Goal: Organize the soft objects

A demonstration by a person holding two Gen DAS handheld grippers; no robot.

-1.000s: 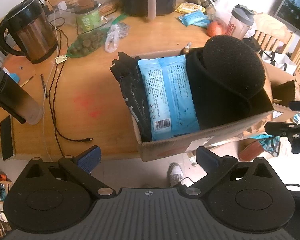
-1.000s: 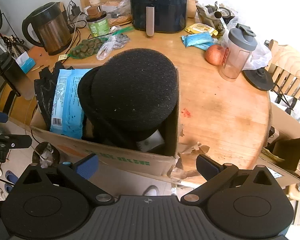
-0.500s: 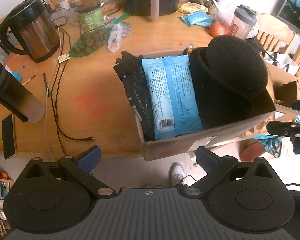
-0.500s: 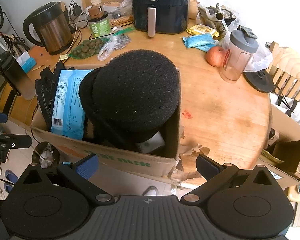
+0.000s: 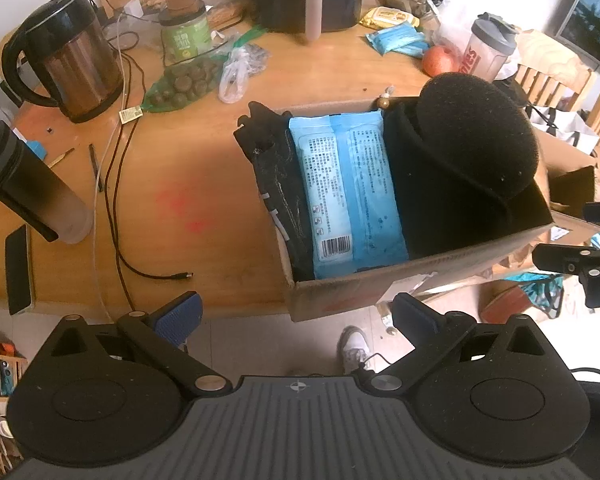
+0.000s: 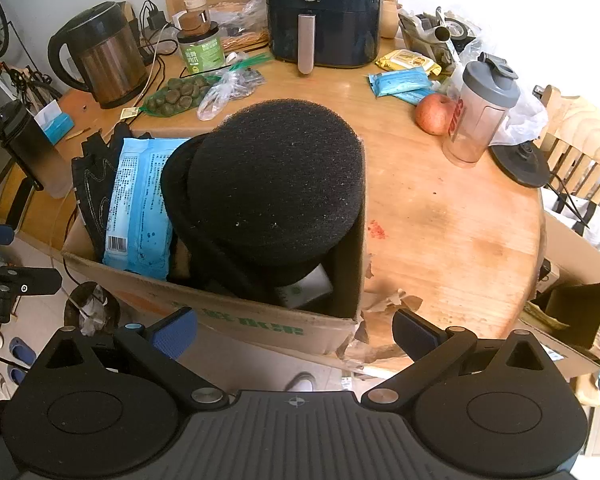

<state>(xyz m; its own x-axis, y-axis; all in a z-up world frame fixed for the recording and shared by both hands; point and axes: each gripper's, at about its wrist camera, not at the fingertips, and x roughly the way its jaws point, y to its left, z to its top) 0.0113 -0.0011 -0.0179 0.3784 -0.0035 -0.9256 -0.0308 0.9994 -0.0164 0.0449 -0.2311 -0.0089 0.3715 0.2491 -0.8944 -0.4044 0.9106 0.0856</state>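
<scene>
Round wooden table [image 6: 452,216] spreads ahead of both grippers, with the brown cardboard box [image 6: 236,316] at its near edge, just beyond the right gripper [image 6: 294,330] and ahead-right of the left gripper [image 5: 296,314]. Inside, from its right: round black foam sponge [image 6: 276,176] on top, light-blue plastic wipes pack [image 5: 346,196], black stitched glove [image 5: 274,176] at far left. Both grippers empty, fingers spread wide, short of the box.

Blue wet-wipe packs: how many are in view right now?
2. One large light-blue plastic wipe pack stands in the brown cardboard box between the black glove and black foam. A smaller blue pack lies on the table near the apple. Others may be hidden.
</scene>
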